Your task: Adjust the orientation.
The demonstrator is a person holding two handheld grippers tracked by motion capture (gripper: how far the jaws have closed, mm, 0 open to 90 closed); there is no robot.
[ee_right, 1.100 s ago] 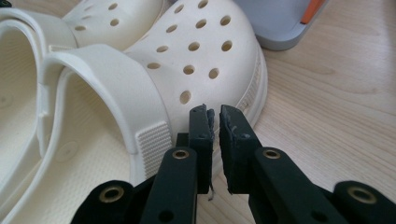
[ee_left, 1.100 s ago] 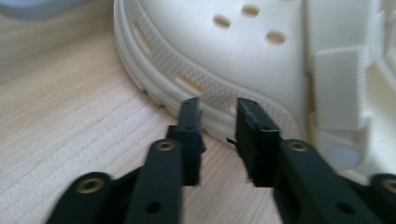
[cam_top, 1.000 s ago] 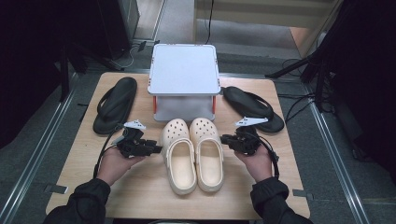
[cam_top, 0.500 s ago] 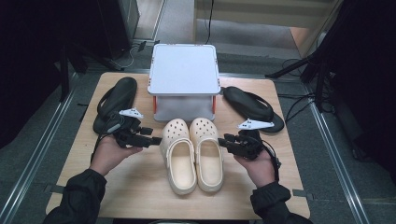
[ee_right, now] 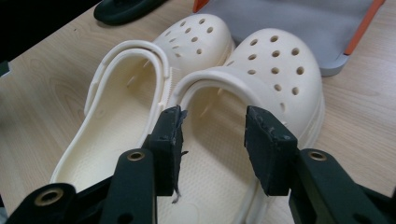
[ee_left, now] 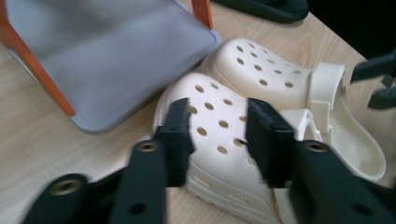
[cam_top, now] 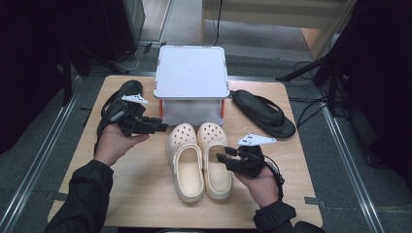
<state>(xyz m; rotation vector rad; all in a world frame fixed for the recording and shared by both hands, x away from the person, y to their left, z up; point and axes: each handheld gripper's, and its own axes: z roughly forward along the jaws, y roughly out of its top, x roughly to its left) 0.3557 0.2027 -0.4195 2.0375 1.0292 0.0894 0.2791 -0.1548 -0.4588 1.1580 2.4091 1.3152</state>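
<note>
Two grippers closing in on the cream clogs

High view: left gripper (cam_top: 160,126) beside the left clog (cam_top: 186,162), right gripper (cam_top: 222,158) over the right clog (cam_top: 214,158). Left gripper view: jaws half apart, just been closing, nothing gripped. Right gripper view: jaws half apart, just been opening, empty, above the heel

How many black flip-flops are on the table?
2: left flip-flop at the table's left, partly behind the left tongs; right flip-flop right of the white box.
</note>
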